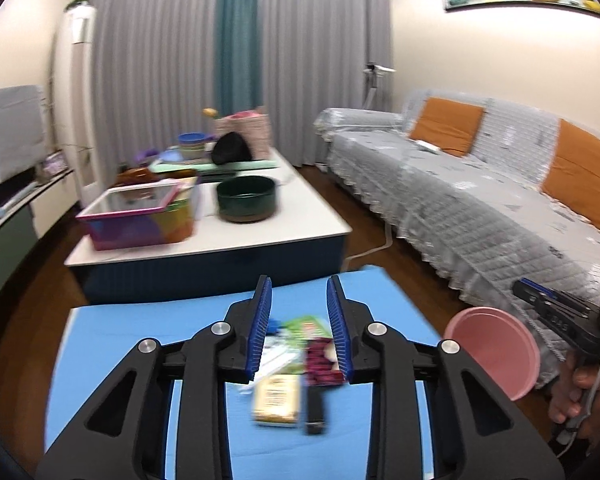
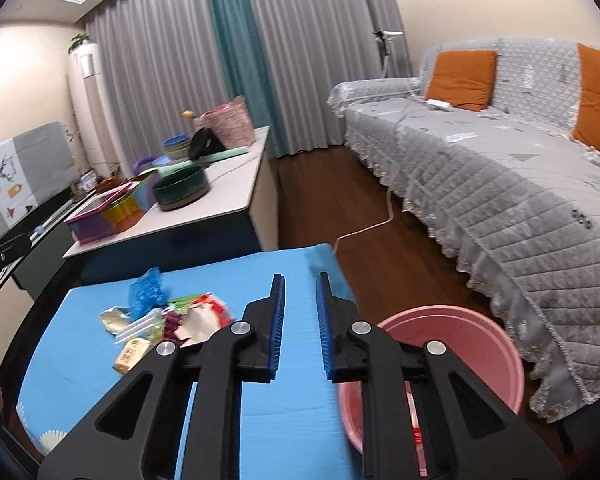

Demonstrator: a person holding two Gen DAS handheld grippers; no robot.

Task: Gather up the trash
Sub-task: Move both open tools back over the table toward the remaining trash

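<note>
The trash pile (image 1: 296, 364) on the blue mat (image 1: 140, 344) is smeared by motion blur in the left wrist view, and the left gripper's fingers (image 1: 260, 328) cover its near part, so single wrappers cannot be told apart. The print on the yellow box (image 1: 277, 400) is unreadable. The pink bin (image 2: 452, 356) is partly hidden behind the right gripper's arms, and what lies inside cannot be made out. At the far right, the right gripper (image 1: 518, 290) and the hand (image 1: 580, 396) are cut off by the edge.
</note>
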